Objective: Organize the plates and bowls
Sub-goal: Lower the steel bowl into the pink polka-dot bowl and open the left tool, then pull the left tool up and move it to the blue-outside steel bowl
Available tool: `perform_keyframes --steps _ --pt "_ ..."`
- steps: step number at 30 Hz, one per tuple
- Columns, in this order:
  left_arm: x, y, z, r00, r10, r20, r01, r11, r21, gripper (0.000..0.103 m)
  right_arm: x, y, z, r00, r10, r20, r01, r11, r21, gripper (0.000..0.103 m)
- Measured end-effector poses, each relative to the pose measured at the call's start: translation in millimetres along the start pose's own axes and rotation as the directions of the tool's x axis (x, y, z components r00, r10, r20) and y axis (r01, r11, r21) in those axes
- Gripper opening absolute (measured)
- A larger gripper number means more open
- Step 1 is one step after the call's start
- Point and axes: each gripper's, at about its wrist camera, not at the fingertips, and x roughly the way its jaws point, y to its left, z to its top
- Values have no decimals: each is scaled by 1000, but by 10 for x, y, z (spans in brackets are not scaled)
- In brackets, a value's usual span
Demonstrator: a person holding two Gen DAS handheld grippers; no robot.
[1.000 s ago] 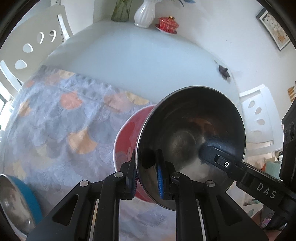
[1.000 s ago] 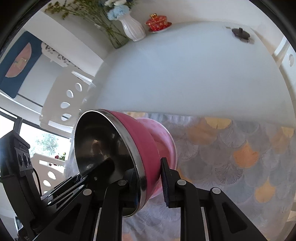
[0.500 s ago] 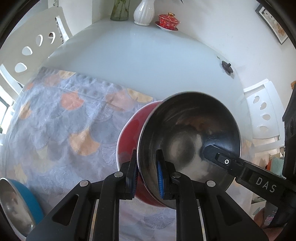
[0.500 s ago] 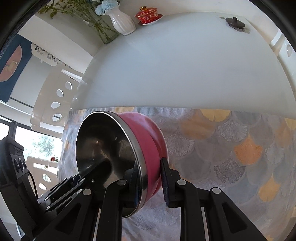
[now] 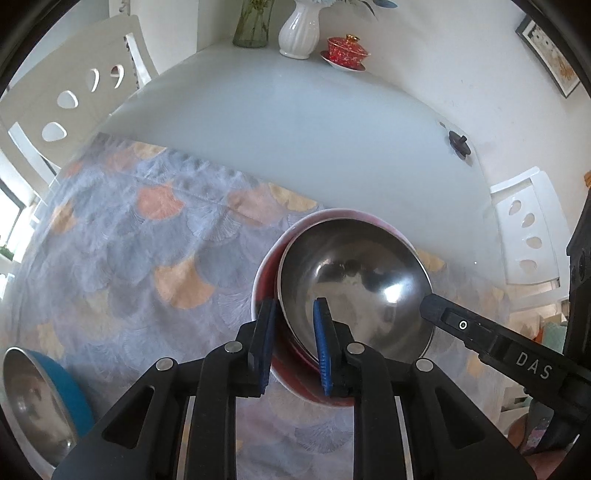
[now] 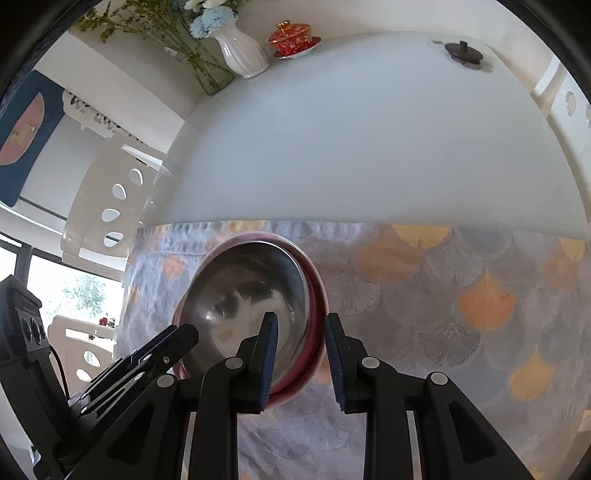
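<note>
A steel-lined pink bowl (image 5: 354, 280) sits nested inside a red bowl (image 5: 269, 266) on the patterned tablecloth (image 5: 147, 240). It also shows in the right wrist view (image 6: 243, 295), inside the red bowl's rim (image 6: 314, 280). My left gripper (image 5: 293, 343) is open, its fingers straddling the near-left rims of both bowls without pinching. My right gripper (image 6: 299, 354) is open, its fingers straddling the bowls' right rims. A blue steel-lined bowl (image 5: 33, 402) lies at the lower left of the left wrist view.
The white table (image 5: 295, 118) extends beyond the cloth. A white vase (image 5: 297, 29), a glass vase (image 5: 253, 22) and a red lidded cup on a saucer (image 5: 345, 51) stand at the far edge. A small black object (image 5: 458, 142) lies at right. White chairs (image 5: 74, 96) flank the table.
The pink bowl was held tilted above the red bowl by both grippers; it has come down into the red bowl and levelled. Both grippers have opened and let go.
</note>
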Motion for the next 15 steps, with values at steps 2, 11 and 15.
perform_keyframes --steps 2,11,15 --pt "1 -12 1 1000 0 -7 0 1000 0 21 24 -33 -26 1000 5 -12 -5 1000 12 25" --pt "-89 -48 -36 1000 0 -28 0 1000 3 26 -22 62 -71 999 14 -36 -14 1000 5 31" --pt "-185 -38 -56 1000 12 -28 -12 1000 2 42 -131 162 -108 1000 19 -12 -20 1000 -14 53"
